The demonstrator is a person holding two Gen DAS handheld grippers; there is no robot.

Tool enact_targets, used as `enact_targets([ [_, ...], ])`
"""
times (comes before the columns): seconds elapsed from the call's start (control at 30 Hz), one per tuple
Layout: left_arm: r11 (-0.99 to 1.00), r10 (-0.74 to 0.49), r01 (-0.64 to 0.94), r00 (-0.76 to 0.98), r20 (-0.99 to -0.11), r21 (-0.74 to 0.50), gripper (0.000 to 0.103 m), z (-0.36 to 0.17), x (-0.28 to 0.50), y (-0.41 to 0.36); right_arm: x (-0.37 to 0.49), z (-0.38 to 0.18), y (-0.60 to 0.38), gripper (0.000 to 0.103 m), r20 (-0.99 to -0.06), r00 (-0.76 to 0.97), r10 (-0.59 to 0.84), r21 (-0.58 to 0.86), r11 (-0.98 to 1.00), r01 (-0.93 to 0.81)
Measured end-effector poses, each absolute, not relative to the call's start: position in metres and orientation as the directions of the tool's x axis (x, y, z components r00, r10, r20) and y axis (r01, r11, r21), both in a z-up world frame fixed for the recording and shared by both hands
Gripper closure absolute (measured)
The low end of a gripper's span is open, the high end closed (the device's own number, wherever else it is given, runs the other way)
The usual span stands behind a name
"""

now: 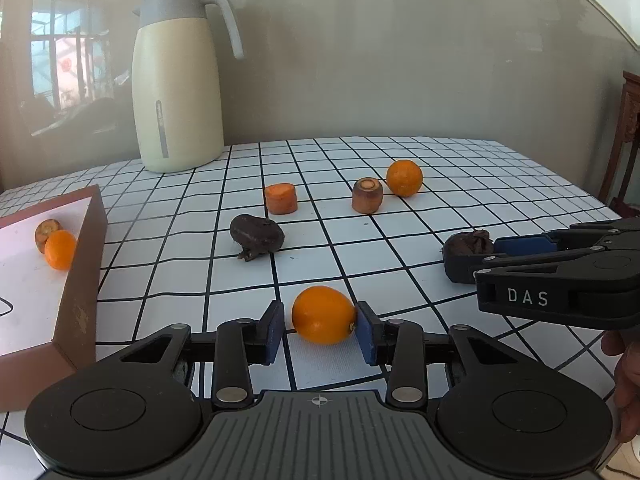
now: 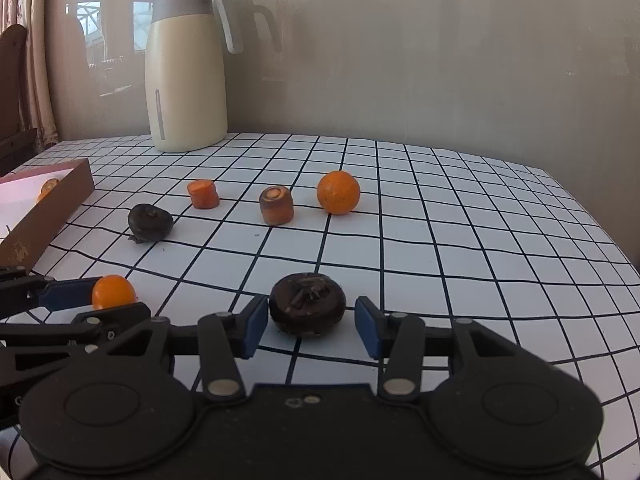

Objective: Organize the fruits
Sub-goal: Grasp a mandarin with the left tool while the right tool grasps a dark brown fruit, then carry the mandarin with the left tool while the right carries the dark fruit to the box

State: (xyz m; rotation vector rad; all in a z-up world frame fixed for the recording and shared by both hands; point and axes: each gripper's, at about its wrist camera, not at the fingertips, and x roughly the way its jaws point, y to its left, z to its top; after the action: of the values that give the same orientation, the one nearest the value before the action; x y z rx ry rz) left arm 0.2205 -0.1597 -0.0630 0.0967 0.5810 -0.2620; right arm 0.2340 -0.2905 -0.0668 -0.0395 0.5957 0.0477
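An orange (image 1: 322,315) lies on the checked tablecloth between the pads of my left gripper (image 1: 320,330). The right pad touches it and a thin gap shows at the left pad, so the gripper is open. A dark brown round fruit (image 2: 307,304) sits between the pads of my right gripper (image 2: 311,326), which is open with a narrow gap on each side. In the left wrist view the right gripper (image 1: 476,256) reaches in from the right around that dark fruit (image 1: 468,242). The brown box (image 1: 80,264) at the left holds a small orange (image 1: 60,250) and a carrot piece (image 1: 47,232).
Further back lie a second dark fruit (image 1: 256,236), two carrot chunks (image 1: 281,199) (image 1: 367,195) and another orange (image 1: 404,178). A cream jug (image 1: 178,92) stands at the back left by the wall. A hand (image 1: 624,380) shows at the right edge.
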Motion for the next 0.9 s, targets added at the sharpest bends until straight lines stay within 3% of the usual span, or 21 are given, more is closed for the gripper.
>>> enact_targets([
  [0.17, 0.961, -0.222, 0.275, 0.805, -0.55, 0.014, 0.069, -0.063, 0.221, -0.161, 0.239, -0.067, -0.291, 0.069, -0.567, 0.823, 0.035, -0.014, 0.999, -0.052],
  [0.9, 0.962, -0.222, 0.271, 0.847, -0.483, 0.032, 0.069, -0.025, 0.186, -0.114, 0.2, -0.027, -0.277, 0.069, -0.487, 0.871, 0.063, -0.028, 0.996, -0.088],
])
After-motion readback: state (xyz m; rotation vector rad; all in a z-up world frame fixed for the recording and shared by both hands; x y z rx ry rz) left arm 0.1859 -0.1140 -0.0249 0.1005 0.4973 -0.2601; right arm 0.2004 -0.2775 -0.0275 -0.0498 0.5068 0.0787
